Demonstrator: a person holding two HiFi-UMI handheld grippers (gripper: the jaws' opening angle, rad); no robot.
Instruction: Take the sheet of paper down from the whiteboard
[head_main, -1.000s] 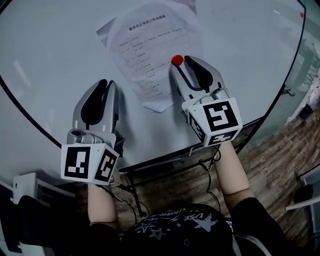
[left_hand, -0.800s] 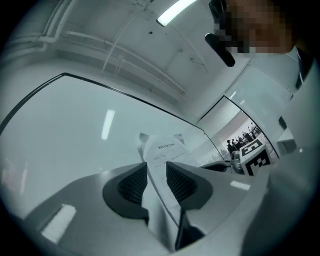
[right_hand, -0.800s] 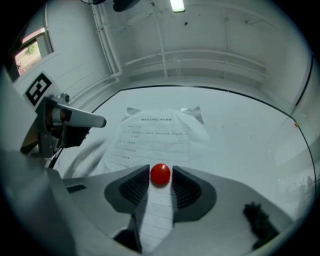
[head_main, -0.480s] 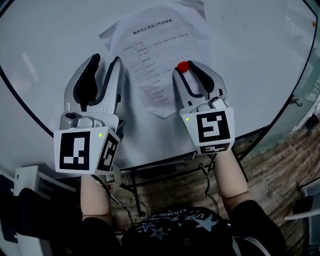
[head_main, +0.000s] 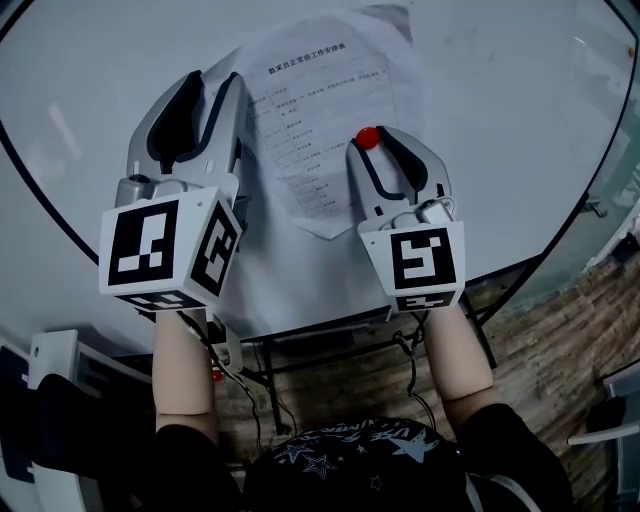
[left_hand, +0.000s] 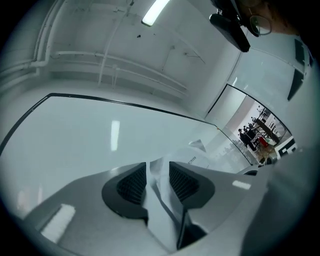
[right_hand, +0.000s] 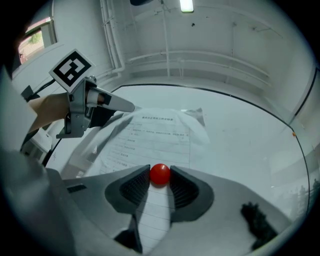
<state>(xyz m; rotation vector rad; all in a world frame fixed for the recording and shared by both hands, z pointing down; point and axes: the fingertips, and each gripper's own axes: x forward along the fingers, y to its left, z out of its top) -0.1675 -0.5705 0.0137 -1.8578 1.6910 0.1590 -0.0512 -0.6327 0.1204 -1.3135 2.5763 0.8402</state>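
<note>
Paper (head_main: 320, 120), a thin printed sheet rumpled along its left edge, lies on the glossy whiteboard (head_main: 500, 150) under a round red magnet (head_main: 367, 137) clamped in the right gripper (head_main: 377, 142), while the left gripper (head_main: 213, 82) has just been opening its jaws, which stand wide around that loose edge.

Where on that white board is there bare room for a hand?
Bare: the whiteboard right of the sheet of paper to the board's dark rim, and left of the left hand-held gripper. Crowded: the paper, where that gripper's jaws have just been opening with its left edge between them and the right hand-held gripper pinches the red magnet.
</note>
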